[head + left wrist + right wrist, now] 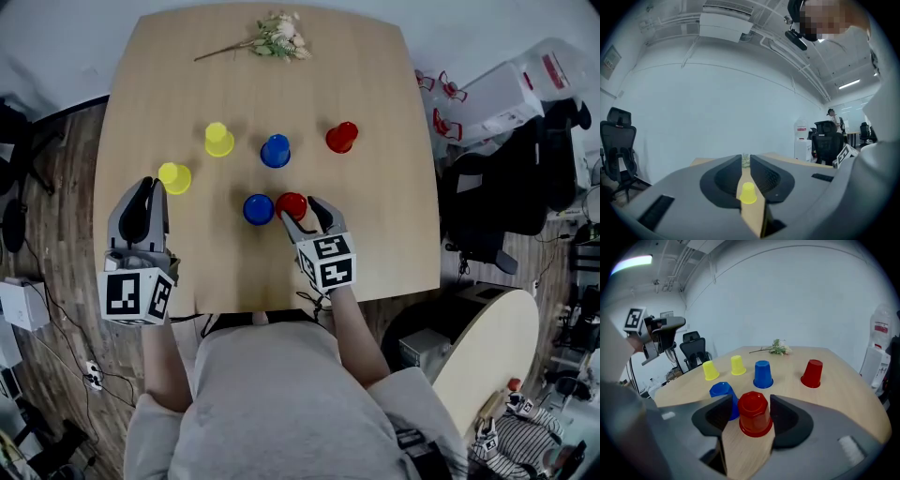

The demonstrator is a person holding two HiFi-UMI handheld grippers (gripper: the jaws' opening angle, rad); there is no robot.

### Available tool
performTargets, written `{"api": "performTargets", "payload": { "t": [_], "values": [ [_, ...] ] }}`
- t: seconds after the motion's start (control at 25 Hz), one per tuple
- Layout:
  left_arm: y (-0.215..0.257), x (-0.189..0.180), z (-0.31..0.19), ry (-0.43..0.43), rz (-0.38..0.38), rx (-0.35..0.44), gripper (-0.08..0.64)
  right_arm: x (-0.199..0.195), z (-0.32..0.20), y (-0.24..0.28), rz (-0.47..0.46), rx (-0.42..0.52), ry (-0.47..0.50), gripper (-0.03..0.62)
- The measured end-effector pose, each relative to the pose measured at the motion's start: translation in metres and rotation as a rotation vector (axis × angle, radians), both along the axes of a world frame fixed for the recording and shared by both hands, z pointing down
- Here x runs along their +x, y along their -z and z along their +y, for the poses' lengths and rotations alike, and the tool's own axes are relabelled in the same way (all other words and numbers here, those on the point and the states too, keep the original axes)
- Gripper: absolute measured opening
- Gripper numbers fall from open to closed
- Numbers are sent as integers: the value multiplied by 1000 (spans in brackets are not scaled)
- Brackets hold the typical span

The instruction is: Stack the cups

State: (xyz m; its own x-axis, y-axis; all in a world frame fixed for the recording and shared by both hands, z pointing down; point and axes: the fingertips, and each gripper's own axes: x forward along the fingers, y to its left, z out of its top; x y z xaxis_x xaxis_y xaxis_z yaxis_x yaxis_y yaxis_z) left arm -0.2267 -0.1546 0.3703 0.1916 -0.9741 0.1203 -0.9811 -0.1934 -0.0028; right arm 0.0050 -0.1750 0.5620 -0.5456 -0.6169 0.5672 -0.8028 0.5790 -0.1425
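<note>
Right gripper, jaws spread wide, brackets an upturned red plastic cup on the pale wooden table, with an upturned blue plastic cup just left of the red one. Well left of that red cup, the left gripper is all but closed (holding nothing).

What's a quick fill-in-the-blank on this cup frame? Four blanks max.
1. The right tool stands open around an upside-down cup coloured ___.
2. The left tool is ___, with nothing between its jaws.
3. The table holds ___ cups in all.
4. Beyond the cups lies a sprig of ___.

Missing words: red; shut; six; flowers.
</note>
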Motion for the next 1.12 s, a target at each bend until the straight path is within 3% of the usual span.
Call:
{"api": "performTargets", "payload": {
  "t": [0.12, 0.32, 0.44, 0.68, 0.8, 0.96, 1.12],
  "values": [
    [-29, -26, -5, 37, -28, -54, 137, 1, 0, 13, -16, 25, -22, 253],
    [-96, -51, -22, 36, -50, -206, 243, 1, 5, 33, -26, 65, -62, 253],
    [-139, -56, -33, 17, -59, -299, 281, 1, 11, 44, -26, 81, -86, 253],
    [-199, -63, -51, -1, -58, -437, 285, 7, 18, 62, -9, 109, -146, 253],
    [-207, -62, -53, -19, -73, -451, 221, 11, 21, 64, -3, 115, -172, 253],
    [-190, -44, -49, -69, -68, -399, 216, 17, 20, 67, -2, 121, -197, 253],
    [-179, -1, -31, -170, -71, -374, 216, 21, 22, 69, -11, 125, -208, 253]
  ]
}}
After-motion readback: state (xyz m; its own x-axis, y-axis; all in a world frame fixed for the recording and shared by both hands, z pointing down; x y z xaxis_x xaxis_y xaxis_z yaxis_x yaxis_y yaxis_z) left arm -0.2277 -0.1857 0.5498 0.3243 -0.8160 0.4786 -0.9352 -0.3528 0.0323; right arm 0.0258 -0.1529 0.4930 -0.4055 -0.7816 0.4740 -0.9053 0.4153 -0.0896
